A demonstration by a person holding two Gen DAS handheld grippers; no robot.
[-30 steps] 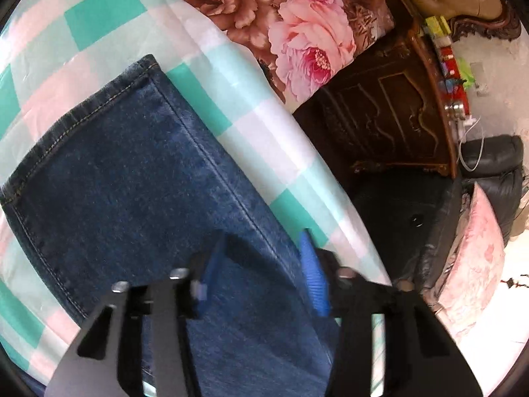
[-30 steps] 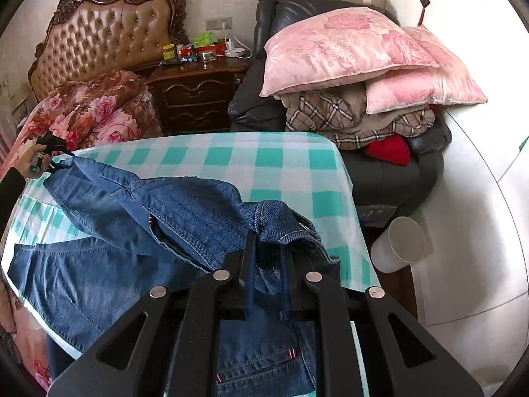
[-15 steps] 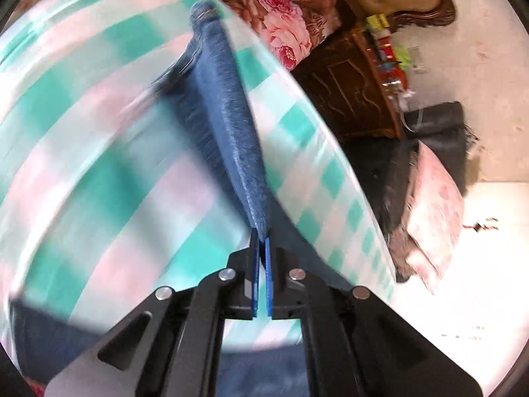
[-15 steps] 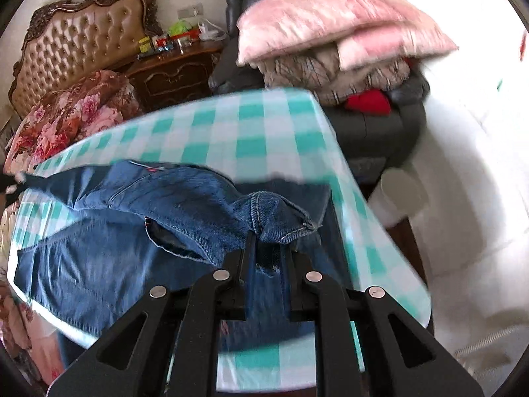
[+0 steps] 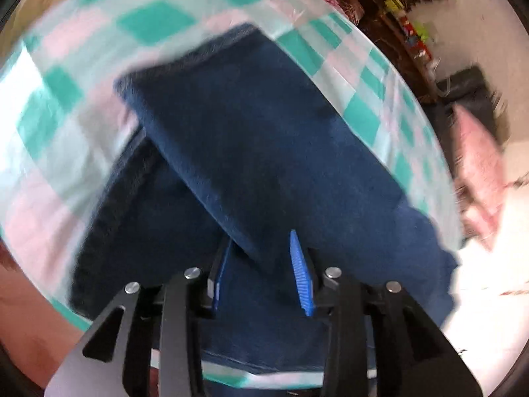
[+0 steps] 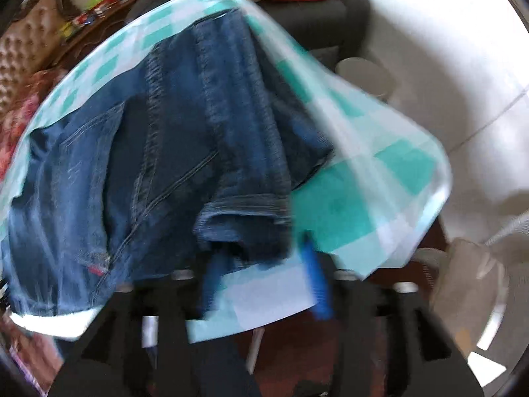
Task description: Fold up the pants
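While both pairs of blue-padded tongs are spreading their jaws, the job is to let the denim settle squarely. At the bottom of the left view, the left gripper (image 5: pixel 263 273) stands part open, a fold of the dark blue denim jeans (image 5: pixel 264 139) loosely between its pads. The right gripper (image 6: pixel 264 281) gapes wider, waistband just beyond it. Farther up, the jeans lie on the green-and-white checked tablecloth (image 6: pixel 380 172); edges should be aligned before smoothing.

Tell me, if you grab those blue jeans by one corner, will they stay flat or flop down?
The jeans would probably flop: they already lie folded and rumpled on the checked tablecloth. The thick seams suggest fairly heavy cloth that likely won't slide easily.
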